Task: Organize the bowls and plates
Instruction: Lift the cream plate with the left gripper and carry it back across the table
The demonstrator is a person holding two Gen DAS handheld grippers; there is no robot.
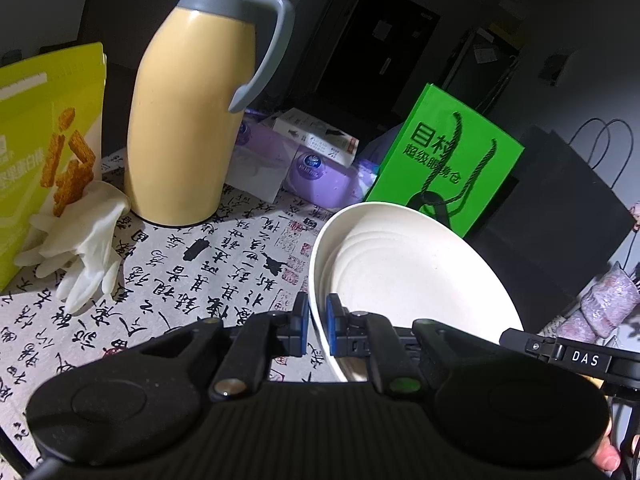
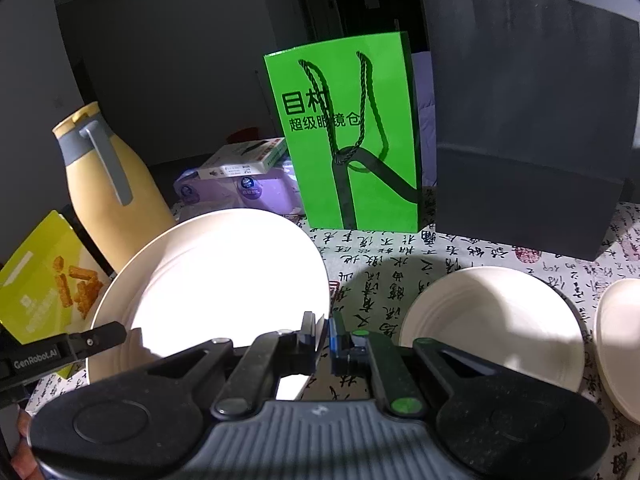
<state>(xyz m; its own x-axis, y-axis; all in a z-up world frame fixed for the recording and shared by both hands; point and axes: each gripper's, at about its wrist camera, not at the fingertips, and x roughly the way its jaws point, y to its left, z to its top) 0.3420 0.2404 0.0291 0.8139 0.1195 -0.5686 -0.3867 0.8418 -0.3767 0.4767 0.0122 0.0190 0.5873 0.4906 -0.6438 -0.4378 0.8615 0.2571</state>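
Note:
A large cream plate (image 1: 408,268) is held tilted above the table, with both grippers on it. My left gripper (image 1: 318,320) is shut on its left rim. My right gripper (image 2: 324,332) is shut on the right rim of the same plate (image 2: 216,276). A smaller cream plate (image 2: 496,316) lies flat on the table to the right of my right gripper. Another cream dish (image 2: 624,348) shows at the right edge, partly cut off.
A yellow thermos jug (image 1: 188,116) stands at the back left beside a yellow-green snack bag (image 1: 44,140) and a white glove (image 1: 88,244). A green paper bag (image 2: 348,140), a black paper bag (image 2: 528,120) and purple tissue packs (image 1: 316,168) line the back. The tablecloth (image 1: 224,264) has calligraphy print.

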